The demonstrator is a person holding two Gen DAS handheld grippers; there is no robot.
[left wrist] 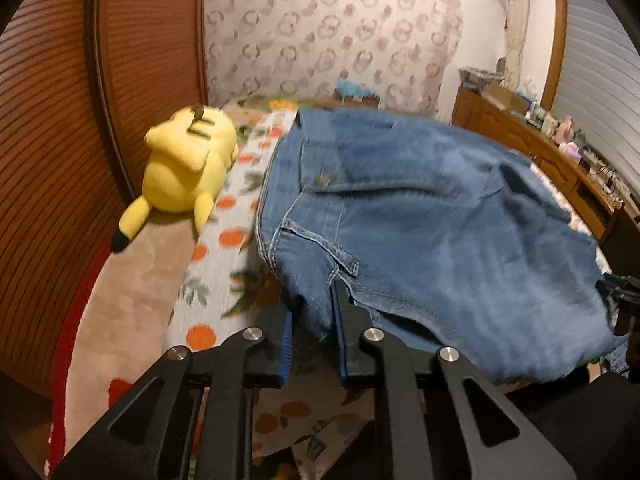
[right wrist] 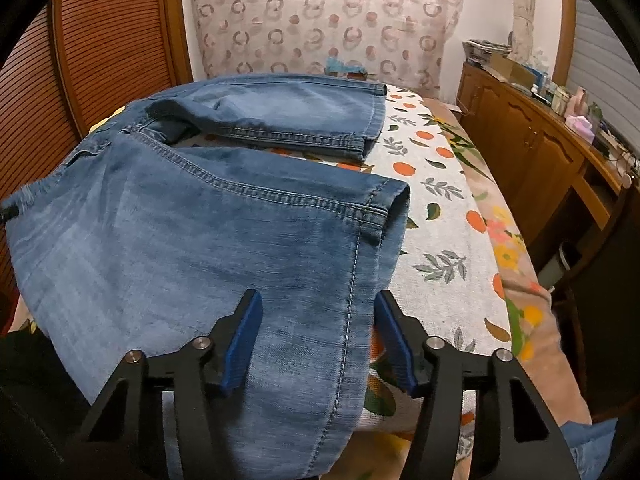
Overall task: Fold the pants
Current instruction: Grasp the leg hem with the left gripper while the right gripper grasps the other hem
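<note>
**Editor:** Where are the jeans?

**Photographer:** The jeans point(right wrist: 224, 216) lie on a bed, over a white cover printed with oranges and leaves point(right wrist: 436, 208). One leg runs toward the camera, the other lies farther back, nearer the patterned curtain point(right wrist: 320, 12).

**Editor:** And the left claw?

**Photographer:** The left claw point(left wrist: 314, 320) is closed on a bunched fold of denim at the waist end, near a belt loop. The cloth rises from the cover there.

**Editor:** The right one?

**Photographer:** The right claw point(right wrist: 318, 344) straddles the near leg beside its side seam. Its blue pads point(right wrist: 240, 344) stand apart on either side of the fabric, which lies flat between them; they are not pressing on it.

**Editor:** Anything else in shot?

**Photographer:** A yellow plush toy point(left wrist: 186, 168) sits on the bed to the left of the waistband, against a wooden slatted door point(left wrist: 52, 128). A wooden cabinet point(right wrist: 532, 132) with clutter on top lines the right wall.
</note>
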